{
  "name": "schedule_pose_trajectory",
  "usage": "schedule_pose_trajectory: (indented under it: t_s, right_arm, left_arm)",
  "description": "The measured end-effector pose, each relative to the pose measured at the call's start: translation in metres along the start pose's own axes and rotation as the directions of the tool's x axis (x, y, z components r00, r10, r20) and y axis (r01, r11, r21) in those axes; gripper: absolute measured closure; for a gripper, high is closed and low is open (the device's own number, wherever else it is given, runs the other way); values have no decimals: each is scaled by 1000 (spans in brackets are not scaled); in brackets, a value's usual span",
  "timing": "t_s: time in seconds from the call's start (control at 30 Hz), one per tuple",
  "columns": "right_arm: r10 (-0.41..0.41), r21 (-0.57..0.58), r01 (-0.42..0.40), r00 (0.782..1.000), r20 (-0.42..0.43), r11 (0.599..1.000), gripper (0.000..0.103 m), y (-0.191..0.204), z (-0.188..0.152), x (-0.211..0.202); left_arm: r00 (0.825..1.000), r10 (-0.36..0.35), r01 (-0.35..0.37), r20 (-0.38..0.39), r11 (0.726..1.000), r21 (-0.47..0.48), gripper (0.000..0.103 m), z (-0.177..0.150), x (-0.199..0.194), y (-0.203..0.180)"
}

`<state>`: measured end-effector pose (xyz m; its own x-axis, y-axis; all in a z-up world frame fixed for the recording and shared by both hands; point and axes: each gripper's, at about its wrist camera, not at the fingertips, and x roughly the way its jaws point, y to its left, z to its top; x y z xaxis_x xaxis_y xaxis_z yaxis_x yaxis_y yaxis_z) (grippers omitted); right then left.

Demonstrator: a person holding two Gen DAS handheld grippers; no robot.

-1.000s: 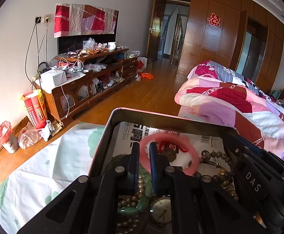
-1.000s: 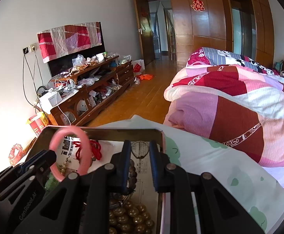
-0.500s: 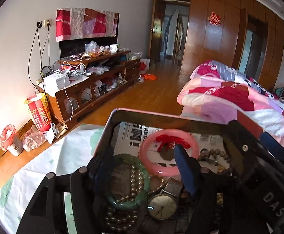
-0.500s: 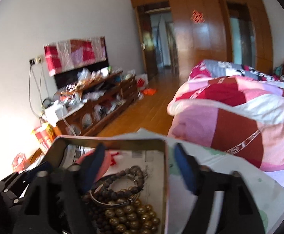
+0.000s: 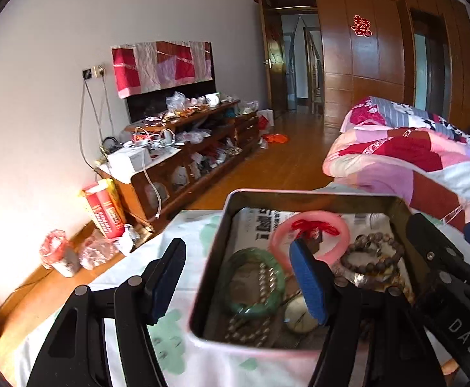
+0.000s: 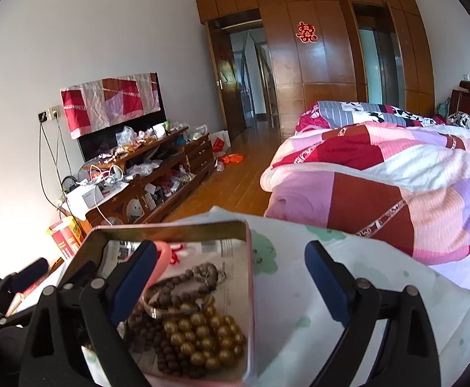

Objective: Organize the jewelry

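A pink metal tin (image 5: 231, 200) lined with newspaper holds jewelry: a pink bangle (image 5: 341, 242) lying flat with a red knot inside it, a green bangle (image 5: 276, 293), brown bead bracelets (image 5: 376, 267), a watch (image 5: 296, 316) and pearls. My left gripper (image 5: 239, 283) is open and empty, straddling the tin's left wall. My right gripper (image 6: 231, 283) is open and empty, straddling the tin's right wall (image 6: 250, 274); gold beads (image 6: 202, 332) lie below it. The right gripper body shows at the right of the left wrist view (image 5: 444, 277).
The tin sits on a white cloth with green prints (image 6: 315, 290) over a table. A quilted bed (image 6: 396, 177) is at the right. A cluttered TV cabinet (image 5: 186, 148) stands along the left wall, wooden floor between.
My left gripper let go of the pink bangle, which now lies in the tin. Both grippers opened from shut and drew back and apart, to either side of the tin.
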<state>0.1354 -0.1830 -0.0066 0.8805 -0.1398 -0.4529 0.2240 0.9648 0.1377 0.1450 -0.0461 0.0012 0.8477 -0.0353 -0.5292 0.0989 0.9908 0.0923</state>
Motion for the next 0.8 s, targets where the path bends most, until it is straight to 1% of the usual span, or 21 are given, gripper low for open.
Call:
schedule_pose_trajectory:
  t_s: [0.13, 0.23, 0.53, 0.7, 0.8]
  right_arm:
    - [-18, -9, 18, 1000, -16, 1000, 6, -2, -7, -13]
    - [-18, -14, 18, 1000, -18, 1000, 5, -3, -12, -23]
    - [13, -35, -14, 1000, -8, 999, 5, -3, -24, -59]
    - [21, -47, -20, 1000, 23, 999, 2, -4, -38, -89]
    - [31, -39, -28, 998, 62, 999, 1, -5, -44, -106]
  left_arm:
    - [1000, -8, 7, -13, 1000, -15, 36, -9, -9, 6]
    - [1000, 0, -1, -15, 1000, -15, 36, -16, -17, 8]
    - [999, -10, 11, 41, 1000, -25, 36, -39, -57, 13]
    - [998, -40, 43, 46, 997, -65, 36, -58, -78, 20]
    - [997, -38, 42, 66, 997, -70, 36, -66, -91, 22]
